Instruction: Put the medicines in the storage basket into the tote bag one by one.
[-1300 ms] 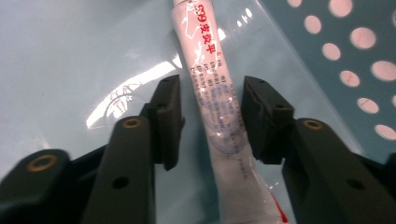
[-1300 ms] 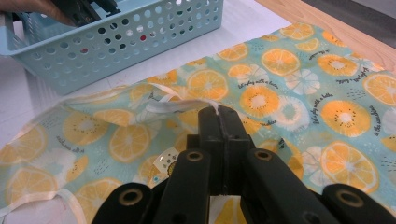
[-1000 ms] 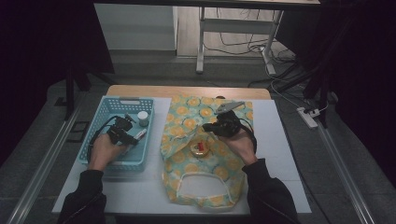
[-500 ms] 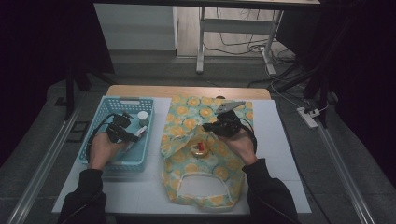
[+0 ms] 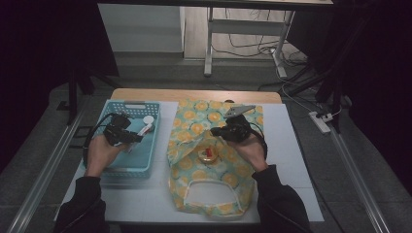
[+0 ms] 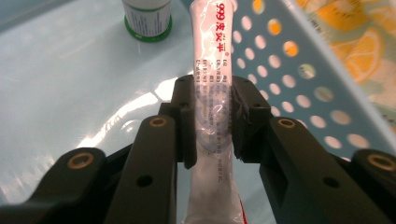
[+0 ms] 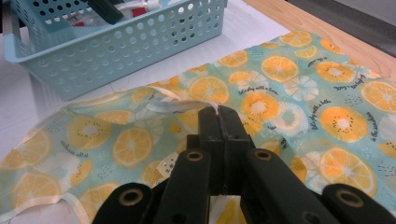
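Dim, dark-edged high view; white glare streaks the blue basket (image 6: 70, 84) floor, close black jaws blur softly in both gripper views

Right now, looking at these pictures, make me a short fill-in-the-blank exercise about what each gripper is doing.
1. The left gripper is shut on a white ____.
2. That gripper is inside the blue ____.
3. The right gripper pinches the edge of the ____-patterned fabric bag.
4. A small bottle with a ____ base stands in the basket.

Missing words: tube; basket; orange; green
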Motion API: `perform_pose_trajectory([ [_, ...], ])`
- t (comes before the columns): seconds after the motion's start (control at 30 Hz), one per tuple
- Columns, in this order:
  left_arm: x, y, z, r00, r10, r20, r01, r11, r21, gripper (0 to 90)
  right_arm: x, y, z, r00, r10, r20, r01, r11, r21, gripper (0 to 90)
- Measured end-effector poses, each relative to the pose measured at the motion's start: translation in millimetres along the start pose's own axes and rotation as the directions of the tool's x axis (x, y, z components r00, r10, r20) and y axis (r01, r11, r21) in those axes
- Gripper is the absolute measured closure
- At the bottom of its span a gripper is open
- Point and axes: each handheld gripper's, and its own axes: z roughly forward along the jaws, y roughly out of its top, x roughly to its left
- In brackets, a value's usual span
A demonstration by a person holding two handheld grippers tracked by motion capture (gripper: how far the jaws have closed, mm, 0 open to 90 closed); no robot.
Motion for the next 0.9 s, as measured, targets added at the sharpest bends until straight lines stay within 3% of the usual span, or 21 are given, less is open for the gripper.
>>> perform_pose_trajectory([
  [0.17, -5.8, -1.1, -10.8, 0.9996, -0.002, 0.029, 0.003, 0.9992, -0.039, 73.3, 0.1, 0.1, -0.1, 1.0000, -0.002, 0.001, 0.002, 1.000, -0.002, 90.0],
  [0.57, -34.5, -0.6, -28.4, 0.9962, 0.066, 0.057, -0.061, 0.9943, -0.088, 73.4, 0.2, 0.3, -0.5, 1.0000, -0.004, 0.000, 0.004, 1.000, -0.006, 90.0],
  [0.9, -66.3, 3.5, -30.3, 0.9835, 0.135, 0.121, -0.122, 0.9866, -0.108, 73.3, -0.2, 0.5, -1.7, 1.0000, -0.003, 0.002, 0.003, 1.000, -0.010, 90.0],
])
